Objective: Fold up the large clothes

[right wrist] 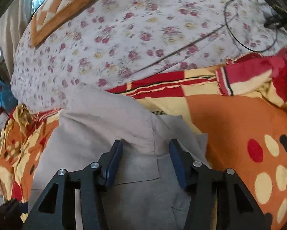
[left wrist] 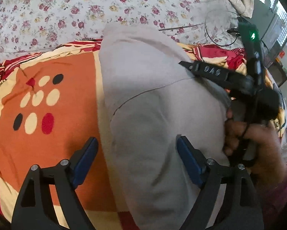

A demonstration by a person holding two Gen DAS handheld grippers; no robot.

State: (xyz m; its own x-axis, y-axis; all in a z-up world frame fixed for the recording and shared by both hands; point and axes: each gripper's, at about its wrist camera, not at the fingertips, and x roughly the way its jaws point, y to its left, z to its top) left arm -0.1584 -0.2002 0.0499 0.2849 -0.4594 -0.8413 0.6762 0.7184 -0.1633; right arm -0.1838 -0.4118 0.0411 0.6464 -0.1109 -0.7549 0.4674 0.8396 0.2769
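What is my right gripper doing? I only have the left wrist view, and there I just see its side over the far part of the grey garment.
Observer: The right gripper is open, jaws apart over the grey garment, with a seam and a folded flap edge between them.
Operator: Is anything lying past the garment on that side?
Observer: Yes, an orange checkered cushion sits on the floral sheet near the window.
Operator: And off the bed edge?
Observer: Blurred blue and red items lie beyond the sheet's left edge; I cannot tell what they are.
Operator: Does that cable end anywhere?
Observer: The black cable loops on the sheet and runs to a dark plug-like piece at upper right.
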